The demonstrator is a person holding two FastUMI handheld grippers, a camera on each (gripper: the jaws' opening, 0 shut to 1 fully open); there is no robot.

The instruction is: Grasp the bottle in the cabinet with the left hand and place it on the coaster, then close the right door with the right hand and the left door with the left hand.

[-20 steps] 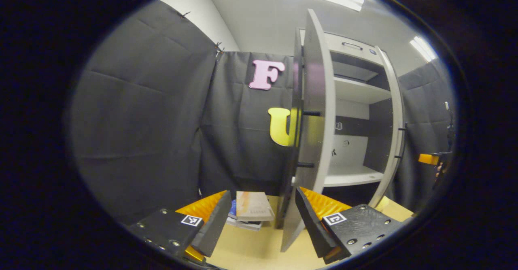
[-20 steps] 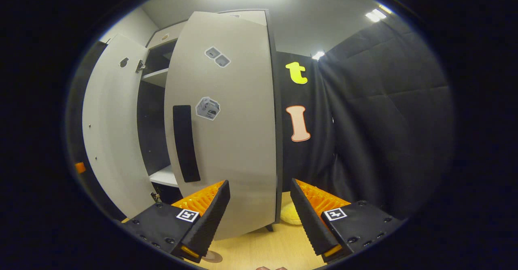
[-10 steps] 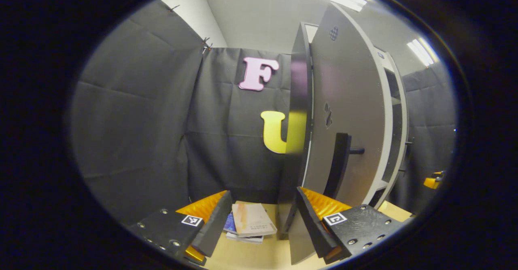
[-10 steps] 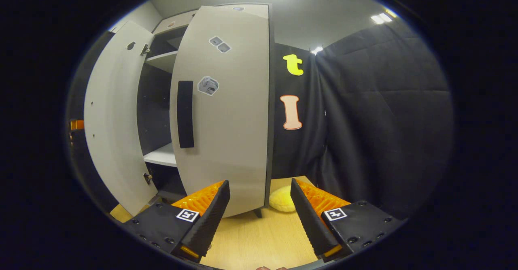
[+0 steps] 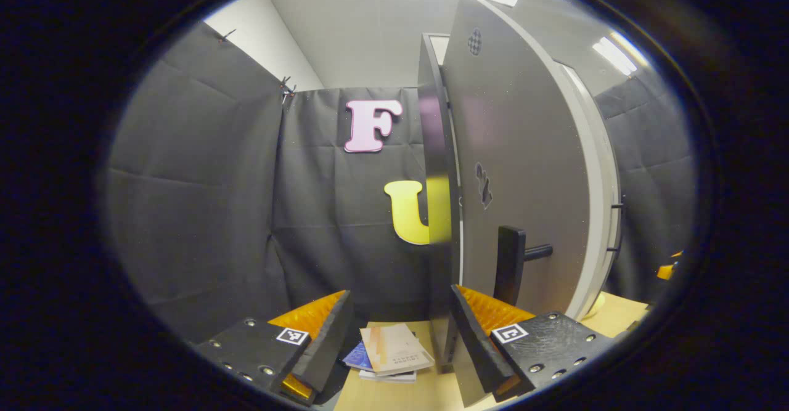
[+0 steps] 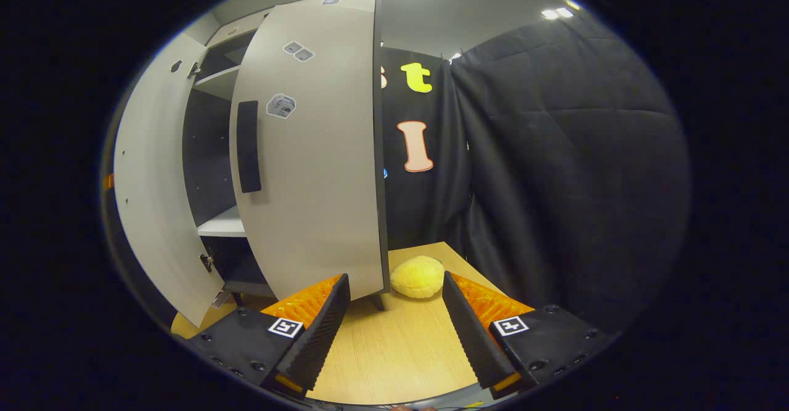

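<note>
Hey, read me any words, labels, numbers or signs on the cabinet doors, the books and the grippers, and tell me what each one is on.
Nothing can be read clearly.
Stickers on the right door: too small to read.
Dark sticker on the left door: blurred, unreadable.
Top book: cover print too small.
Square markers on the left gripper: coded patterns, not words.

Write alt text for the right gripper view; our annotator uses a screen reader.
A grey cabinet stands with its right door nearly shut and its left door swung wide. The open right claw hovers over a wooden table, a yellow bun just ahead.
</note>
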